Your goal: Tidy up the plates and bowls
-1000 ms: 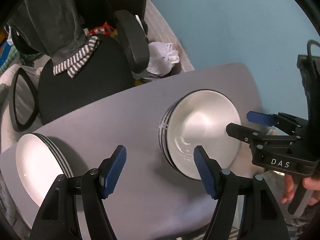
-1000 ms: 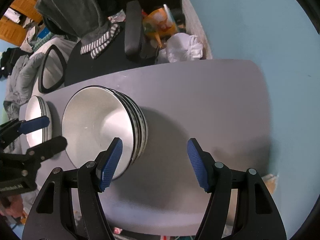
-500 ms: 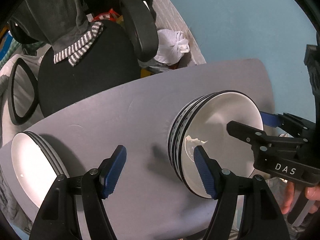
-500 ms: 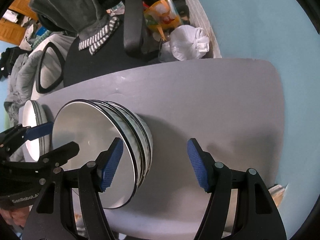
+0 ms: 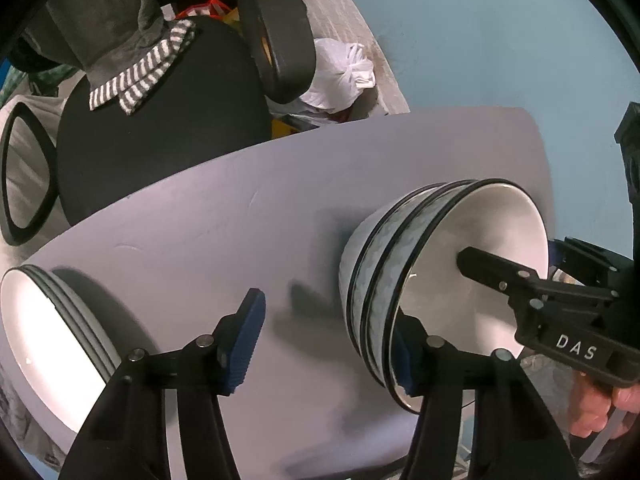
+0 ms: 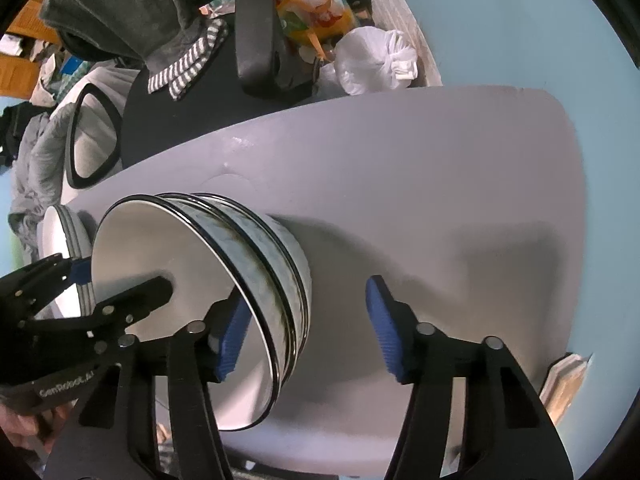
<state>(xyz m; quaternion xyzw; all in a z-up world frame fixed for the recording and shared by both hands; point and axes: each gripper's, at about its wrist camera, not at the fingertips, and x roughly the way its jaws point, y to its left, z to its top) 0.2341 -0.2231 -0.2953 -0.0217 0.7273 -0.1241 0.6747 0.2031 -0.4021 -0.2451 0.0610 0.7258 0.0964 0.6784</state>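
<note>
While both grippers flank the bowl stack (image 5: 404,280) near the desk's (image 5: 224,216) front edge, I judge the lift about to begin. Left gripper (image 5: 326,344) and right gripper (image 6: 302,330) both gape apart; next, clamp opposite rims evenly. Plate stack (image 5: 48,340) shows fully only in left view.

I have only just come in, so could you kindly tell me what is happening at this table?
A person holds a claw in each hand and works at a stack of bowls on the grey table. The left claw and the right claw are both open, each with one finger inside the top bowl and one outside, straddling the rim on opposite sides. Neither has closed on it yet. A stack of plates sits off to the left, untouched.
</note>
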